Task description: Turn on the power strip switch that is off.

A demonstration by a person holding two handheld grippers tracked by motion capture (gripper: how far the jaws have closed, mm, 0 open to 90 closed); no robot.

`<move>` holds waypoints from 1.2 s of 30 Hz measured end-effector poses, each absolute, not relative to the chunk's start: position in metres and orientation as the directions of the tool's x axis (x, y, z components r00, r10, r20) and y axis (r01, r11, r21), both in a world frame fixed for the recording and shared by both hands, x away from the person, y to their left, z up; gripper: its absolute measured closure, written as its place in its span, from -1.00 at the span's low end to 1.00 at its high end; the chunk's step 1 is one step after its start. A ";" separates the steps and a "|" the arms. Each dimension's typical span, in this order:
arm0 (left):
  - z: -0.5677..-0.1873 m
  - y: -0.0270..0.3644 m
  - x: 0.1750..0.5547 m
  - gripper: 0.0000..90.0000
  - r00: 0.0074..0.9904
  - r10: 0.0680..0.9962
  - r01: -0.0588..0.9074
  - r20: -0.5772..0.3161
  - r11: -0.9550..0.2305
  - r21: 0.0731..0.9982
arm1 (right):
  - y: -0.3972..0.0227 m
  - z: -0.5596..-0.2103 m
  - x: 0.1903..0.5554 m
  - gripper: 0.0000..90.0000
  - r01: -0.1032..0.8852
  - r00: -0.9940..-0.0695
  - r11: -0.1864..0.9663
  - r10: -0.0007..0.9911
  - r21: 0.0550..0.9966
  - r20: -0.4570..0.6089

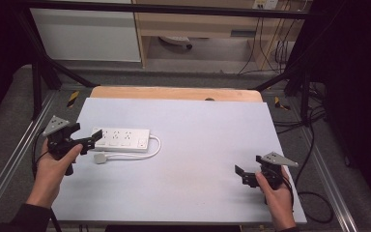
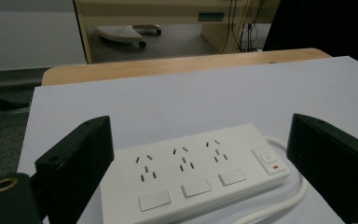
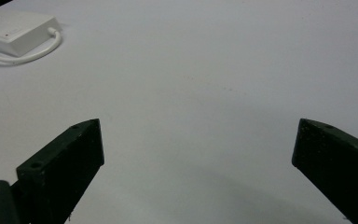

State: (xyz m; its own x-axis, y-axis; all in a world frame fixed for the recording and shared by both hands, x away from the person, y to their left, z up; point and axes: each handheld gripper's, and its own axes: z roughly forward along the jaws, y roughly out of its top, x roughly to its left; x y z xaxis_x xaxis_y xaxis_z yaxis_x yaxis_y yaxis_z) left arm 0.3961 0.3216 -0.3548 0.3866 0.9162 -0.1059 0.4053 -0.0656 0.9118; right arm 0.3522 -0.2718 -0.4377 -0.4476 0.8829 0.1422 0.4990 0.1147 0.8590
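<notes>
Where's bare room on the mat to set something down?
Bare: the mat from the power strip across to the right claw, plus the far strip up to the wooden table edge. Crowded: the left side, where the left claw, strip, its cable and plug cluster.

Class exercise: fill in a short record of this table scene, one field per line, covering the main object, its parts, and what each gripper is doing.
Main object: white power strip, lying flat at the table's left
Sockets: three, each with a button; separate switch at the cable end
Cable: white cable loops along the strip's near side, ending in a plug lying on the table, unplugged
Surface: pale grey table top
Left gripper: open, at the strip's left end, jaws spread wide
Right gripper: open, holds nothing, over bare table far from the strip
</notes>
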 end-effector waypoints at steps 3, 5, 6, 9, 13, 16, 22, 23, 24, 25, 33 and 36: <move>-0.355 0.319 0.401 -0.85 0.393 0.915 0.402 -0.092 -0.080 0.912 | -0.272 -0.438 0.352 -0.94 0.498 -0.449 0.117 0.883 0.859 0.140; -0.355 0.318 0.402 -0.85 0.392 0.915 0.404 -0.092 -0.081 0.911 | -0.272 -0.438 0.352 -0.94 0.498 -0.448 0.117 0.883 0.860 0.139; -0.355 0.318 0.403 -0.84 0.393 0.915 0.406 -0.089 -0.085 0.910 | -0.272 -0.438 0.352 -0.94 0.497 -0.448 0.118 0.884 0.860 0.137; -0.357 0.316 0.407 -0.83 0.393 0.916 0.409 -0.085 -0.092 0.908 | -0.272 -0.437 0.352 -0.94 0.496 -0.448 0.119 0.883 0.860 0.137; -0.360 0.315 0.412 -0.83 0.391 0.917 0.411 -0.080 -0.096 0.906 | -0.272 -0.437 0.352 -0.94 0.496 -0.450 0.119 0.882 0.860 0.137; -0.361 0.315 0.416 -0.82 0.389 0.918 0.414 -0.075 -0.101 0.905 | -0.272 -0.437 0.352 -0.94 0.497 -0.452 0.119 0.881 0.860 0.140; -0.365 0.313 0.421 -0.76 0.390 0.918 0.418 -0.070 -0.109 0.902 | -0.272 -0.437 0.352 -0.94 0.498 -0.453 0.119 0.881 0.859 0.141; -0.365 0.313 0.422 -0.75 0.391 0.918 0.419 -0.067 -0.112 0.901 | -0.272 -0.437 0.352 -0.94 0.498 -0.453 0.118 0.881 0.859 0.141; -0.365 0.313 0.422 -0.74 0.391 0.918 0.420 -0.068 -0.113 0.900 | -0.272 -0.437 0.352 -0.94 0.498 -0.452 0.118 0.881 0.859 0.141; -0.366 0.313 0.423 -0.71 0.391 0.918 0.421 -0.067 -0.113 0.900 | -0.272 -0.437 0.352 -0.94 0.497 -0.453 0.119 0.881 0.860 0.140; -0.368 0.310 0.431 -0.67 0.393 0.917 0.422 -0.066 -0.116 0.899 | -0.273 -0.437 0.353 -0.94 0.495 -0.452 0.117 0.881 0.861 0.140; -0.369 0.310 0.434 -0.67 0.390 0.918 0.426 -0.064 -0.119 0.897 | -0.273 -0.437 0.353 -0.94 0.495 -0.450 0.116 0.882 0.861 0.140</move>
